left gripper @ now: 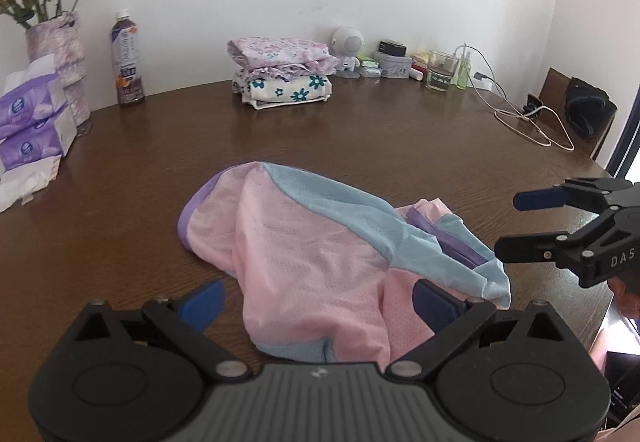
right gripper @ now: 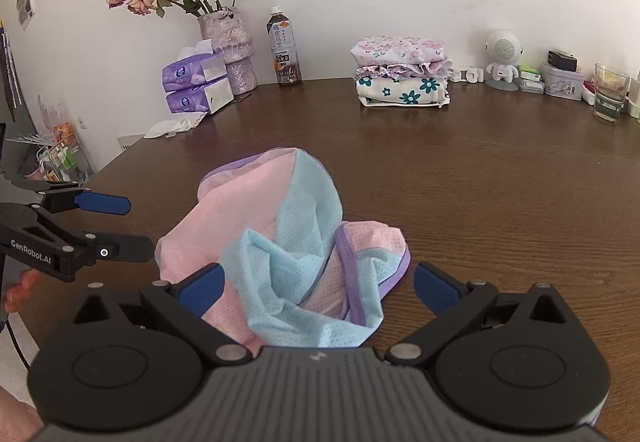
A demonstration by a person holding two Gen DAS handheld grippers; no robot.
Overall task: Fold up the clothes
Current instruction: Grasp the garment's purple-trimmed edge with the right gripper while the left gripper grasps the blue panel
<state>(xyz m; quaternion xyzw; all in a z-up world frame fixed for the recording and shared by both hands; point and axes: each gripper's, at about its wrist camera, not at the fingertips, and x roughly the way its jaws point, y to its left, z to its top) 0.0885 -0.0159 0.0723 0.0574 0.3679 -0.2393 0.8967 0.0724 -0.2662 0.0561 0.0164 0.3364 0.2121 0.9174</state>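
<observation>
- A pink, blue and purple mesh garment (left gripper: 320, 254) lies crumpled near the front of the worktop (left gripper: 360, 138); we judge it needs folding.
- A stack of folded clothes (left gripper: 284, 72) sits by the wall.
- Our left hand-held gripper (left gripper: 316, 300) and right hand-held gripper (right gripper: 316, 290) hover spread beside the garment, pinching nothing.

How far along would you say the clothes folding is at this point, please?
Done: a stack of folded clothes sits by the wall on the table. In hand: nothing yet; the left gripper and right gripper are both open, poised on either side of the pink, blue and purple garment. Left: that garment lies crumpled and unfolded, so it needs spreading flat, folding, and probably adding to the stack.
</observation>
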